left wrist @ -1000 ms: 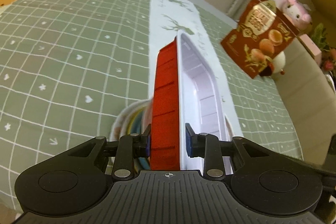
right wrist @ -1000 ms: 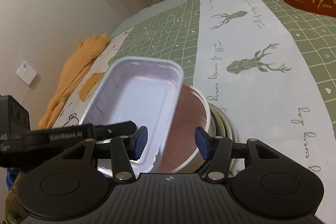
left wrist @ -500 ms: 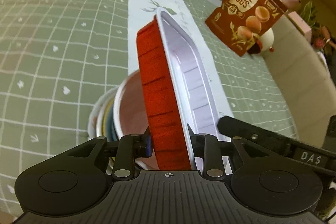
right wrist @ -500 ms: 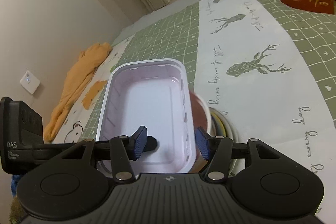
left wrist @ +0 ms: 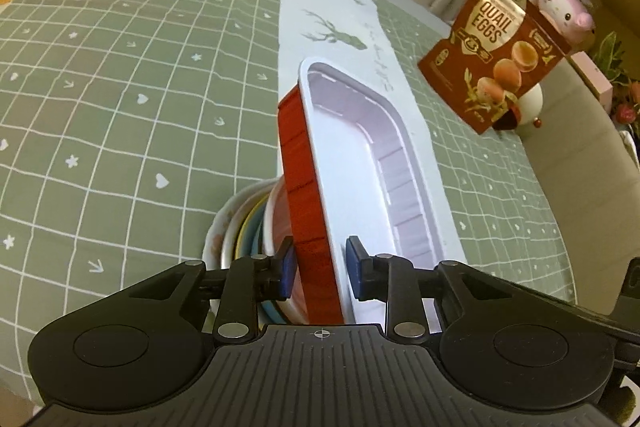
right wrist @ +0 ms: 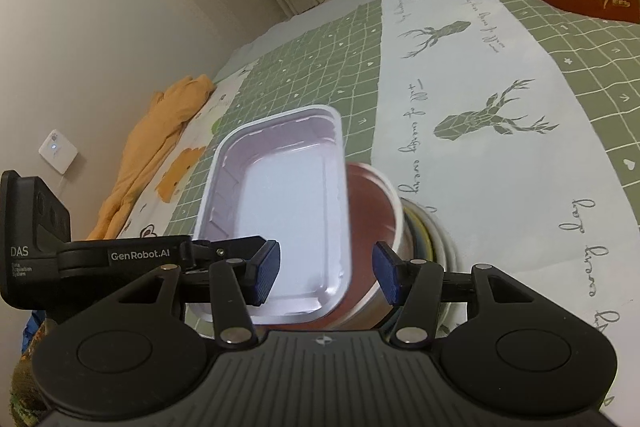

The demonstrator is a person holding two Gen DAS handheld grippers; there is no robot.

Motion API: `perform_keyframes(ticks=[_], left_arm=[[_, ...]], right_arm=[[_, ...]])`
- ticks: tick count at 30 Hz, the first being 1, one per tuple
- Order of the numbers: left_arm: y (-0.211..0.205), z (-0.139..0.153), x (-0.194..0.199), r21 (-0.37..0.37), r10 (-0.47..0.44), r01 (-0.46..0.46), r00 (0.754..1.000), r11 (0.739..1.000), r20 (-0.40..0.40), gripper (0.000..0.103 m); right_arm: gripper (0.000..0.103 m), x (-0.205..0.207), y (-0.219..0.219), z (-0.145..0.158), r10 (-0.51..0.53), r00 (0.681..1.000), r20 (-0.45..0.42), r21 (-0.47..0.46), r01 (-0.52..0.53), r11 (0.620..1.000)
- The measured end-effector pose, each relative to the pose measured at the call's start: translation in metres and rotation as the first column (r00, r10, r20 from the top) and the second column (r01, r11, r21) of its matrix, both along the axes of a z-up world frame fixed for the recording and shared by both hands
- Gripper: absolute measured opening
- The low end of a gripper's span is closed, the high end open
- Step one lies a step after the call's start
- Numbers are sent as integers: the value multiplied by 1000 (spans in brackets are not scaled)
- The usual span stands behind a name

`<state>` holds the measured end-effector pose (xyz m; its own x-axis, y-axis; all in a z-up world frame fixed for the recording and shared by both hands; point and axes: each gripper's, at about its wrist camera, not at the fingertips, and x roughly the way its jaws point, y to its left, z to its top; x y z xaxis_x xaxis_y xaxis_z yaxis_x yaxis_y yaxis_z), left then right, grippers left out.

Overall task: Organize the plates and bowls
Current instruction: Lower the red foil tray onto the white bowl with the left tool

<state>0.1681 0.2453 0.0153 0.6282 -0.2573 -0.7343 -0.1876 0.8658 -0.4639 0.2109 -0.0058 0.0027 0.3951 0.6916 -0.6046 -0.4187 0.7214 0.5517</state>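
While the left gripper [left wrist: 318, 269], jaws just narrowing, is clamping the red tray [left wrist: 308, 187], it is tilting flatter above the bowl stack [left wrist: 248, 223], nearing placement; the right gripper [right wrist: 326, 273] is hovering part-open, empty.

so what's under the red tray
A red-lined bowl nested on stacked plates sits beneath the tray. The tray covers part of the bowl, so its contents can't be seen.

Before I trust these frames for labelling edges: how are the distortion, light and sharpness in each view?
Left wrist view: strong fisheye bends the tablecloth grid; the red-sided tray and quail-egg bag are sharp, under warm indoor light. Right wrist view: the same bowing; the tray's white inside is washed pale with little detail, and the window is dark.
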Motion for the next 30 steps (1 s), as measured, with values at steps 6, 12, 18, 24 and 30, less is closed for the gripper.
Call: perform_keyframes(ticks=[6,12,18,24,30], left_arm=[[-3,-1,5,-23,-32,32,999,999,-6,29],[-11,-2,8,34,-67,68,997,997,-31,31],[9,-11,5,-67,-13,10,999,998,-42,27],[19,-11,2,-104,34,-37,999,994,-32,22],[-1,-1,4,-8,-43,43,999,999,-19,26]], right_arm=[[52,-5,-3,7,2,1000,12,20,-2,1000],[52,-10,-12,13,4,1000,21,41,-5,999],[52,-8,-13,10,-16,1000,25,21,15,1000],[52,0,-3,2,-11,1000,3,9,11,1000],[51,-5,7,2,25,1000,10,12,-25,1000]])
